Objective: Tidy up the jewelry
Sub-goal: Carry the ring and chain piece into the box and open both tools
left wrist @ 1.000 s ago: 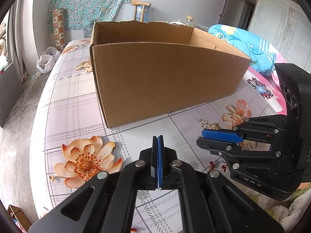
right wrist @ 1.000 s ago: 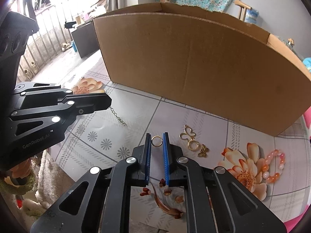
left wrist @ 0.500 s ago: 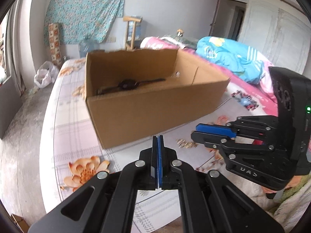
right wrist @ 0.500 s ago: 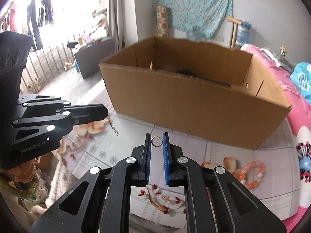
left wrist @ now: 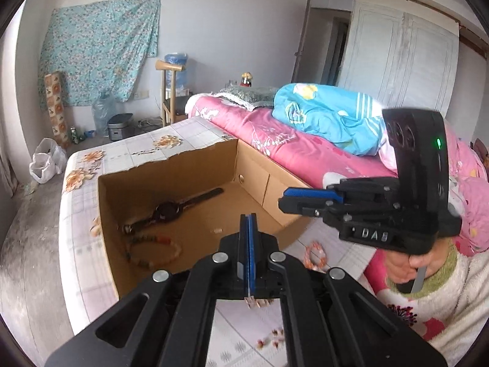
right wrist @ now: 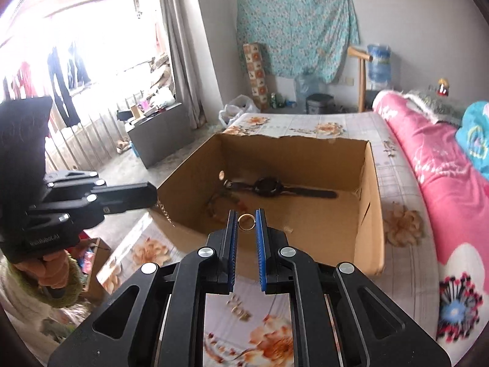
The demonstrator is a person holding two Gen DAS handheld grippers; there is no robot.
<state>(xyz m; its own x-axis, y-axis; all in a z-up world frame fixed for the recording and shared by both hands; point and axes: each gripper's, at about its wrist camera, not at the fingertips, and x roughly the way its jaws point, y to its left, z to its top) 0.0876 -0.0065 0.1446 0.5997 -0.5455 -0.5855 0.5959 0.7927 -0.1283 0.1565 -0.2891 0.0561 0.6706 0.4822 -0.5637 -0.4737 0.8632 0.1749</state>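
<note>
The right gripper [right wrist: 246, 223] pinches a small gold ring [right wrist: 246, 222] between its jaws, above the near wall of the cardboard box [right wrist: 371, 214]. The left gripper [left wrist: 248, 220] (jaws pressed together) trails a thin chain [right wrist: 165, 212]; a watch [left wrist: 171, 209] lies inside the box.

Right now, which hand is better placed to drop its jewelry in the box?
Right. Its tool grips the gold ring just over the cardboard box. The left tool, holding a thin chain, hangs outside the wall.
</note>
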